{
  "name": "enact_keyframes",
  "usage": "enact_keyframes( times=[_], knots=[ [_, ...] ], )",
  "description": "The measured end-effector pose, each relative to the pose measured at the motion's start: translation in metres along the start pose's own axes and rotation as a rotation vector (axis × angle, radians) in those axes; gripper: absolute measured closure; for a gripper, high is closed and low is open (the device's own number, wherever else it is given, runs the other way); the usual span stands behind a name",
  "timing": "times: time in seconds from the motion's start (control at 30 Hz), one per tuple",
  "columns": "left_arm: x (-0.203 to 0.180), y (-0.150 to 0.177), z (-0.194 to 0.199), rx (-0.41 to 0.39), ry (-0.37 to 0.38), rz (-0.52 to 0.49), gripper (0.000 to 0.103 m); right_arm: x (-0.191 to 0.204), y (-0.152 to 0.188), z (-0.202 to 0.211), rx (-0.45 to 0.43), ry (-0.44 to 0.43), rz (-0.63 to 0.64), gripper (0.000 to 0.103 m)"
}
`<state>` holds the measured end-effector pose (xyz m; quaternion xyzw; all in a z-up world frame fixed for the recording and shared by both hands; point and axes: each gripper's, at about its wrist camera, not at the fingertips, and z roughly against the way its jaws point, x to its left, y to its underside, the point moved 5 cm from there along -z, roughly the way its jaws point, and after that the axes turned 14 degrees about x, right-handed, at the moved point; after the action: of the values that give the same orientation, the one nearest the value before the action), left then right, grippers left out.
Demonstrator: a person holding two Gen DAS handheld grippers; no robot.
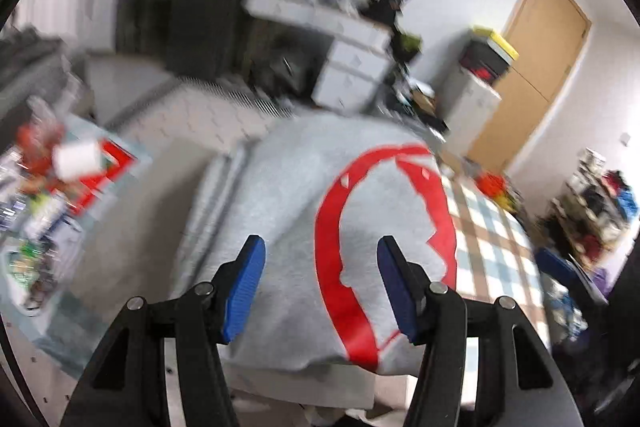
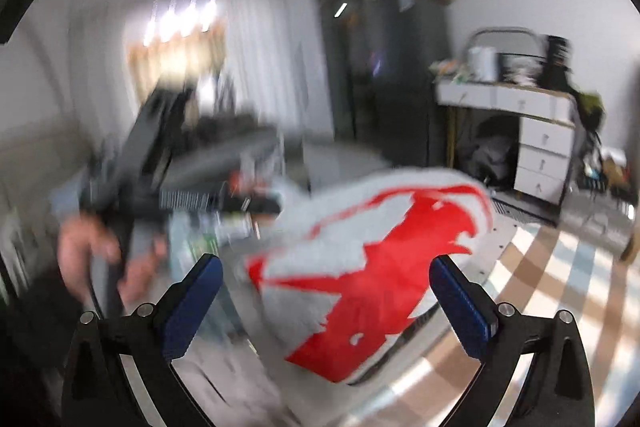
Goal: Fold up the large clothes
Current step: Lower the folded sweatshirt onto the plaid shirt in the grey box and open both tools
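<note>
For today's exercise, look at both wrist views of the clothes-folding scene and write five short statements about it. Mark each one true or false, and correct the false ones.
1. The grey garment carries a red print. True.
2. The left hand-held gripper is clamped on the garment. False: its blue pads stand apart with no cloth pinched between them.
3. The garment lies partly on a checked cloth. True.
4. The right hand-held gripper is shut. False: its jaws stand wide open and hold nothing.
5. The door at the right of the left wrist view is white. False: it is light brown wood.
</note>
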<state>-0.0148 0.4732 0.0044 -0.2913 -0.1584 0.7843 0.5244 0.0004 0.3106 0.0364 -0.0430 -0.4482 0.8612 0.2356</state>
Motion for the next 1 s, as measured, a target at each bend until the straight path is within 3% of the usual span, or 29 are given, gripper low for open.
enact_keyframes(
  times=[0.07,0.13,0.2,0.27,0.33,0.4,0.5,0.67,1.0],
  knots=[
    [-0.01,0.015,0.024,-0.109,-0.069,0.01,0.042,-0.007,0.002,0.03,-0.12,-0.066,-0.109,0.0],
    [-0.021,0.027,0.041,-0.211,-0.107,0.017,0.017,-0.013,0.002,0.05,-0.196,-0.106,-0.162,0.0],
    [-0.038,0.046,0.058,-0.318,-0.152,-0.003,0.016,-0.014,0.008,0.064,-0.237,-0.123,-0.186,0.0],
    [-0.053,0.057,0.063,-0.35,-0.181,-0.047,0.016,-0.013,0.015,0.071,-0.237,-0.107,-0.178,0.0],
    [-0.061,0.069,0.065,-0.359,-0.213,-0.07,0.015,-0.008,0.026,0.076,-0.236,-0.067,-0.142,0.0],
    [-0.066,0.08,0.065,-0.355,-0.232,-0.083,0.015,-0.005,0.041,0.079,-0.222,0.036,-0.119,0.0],
    [-0.069,0.093,0.062,-0.349,-0.3,-0.07,0.015,0.005,0.062,0.074,-0.128,0.135,-0.093,0.0],
    [-0.072,0.1,0.053,-0.32,-0.291,-0.044,0.015,0.011,0.085,0.075,-0.113,0.099,-0.093,0.0],
    [-0.081,0.109,0.054,-0.335,-0.324,-0.04,0.015,0.013,0.091,0.077,-0.143,0.122,-0.077,0.0]
  ],
)
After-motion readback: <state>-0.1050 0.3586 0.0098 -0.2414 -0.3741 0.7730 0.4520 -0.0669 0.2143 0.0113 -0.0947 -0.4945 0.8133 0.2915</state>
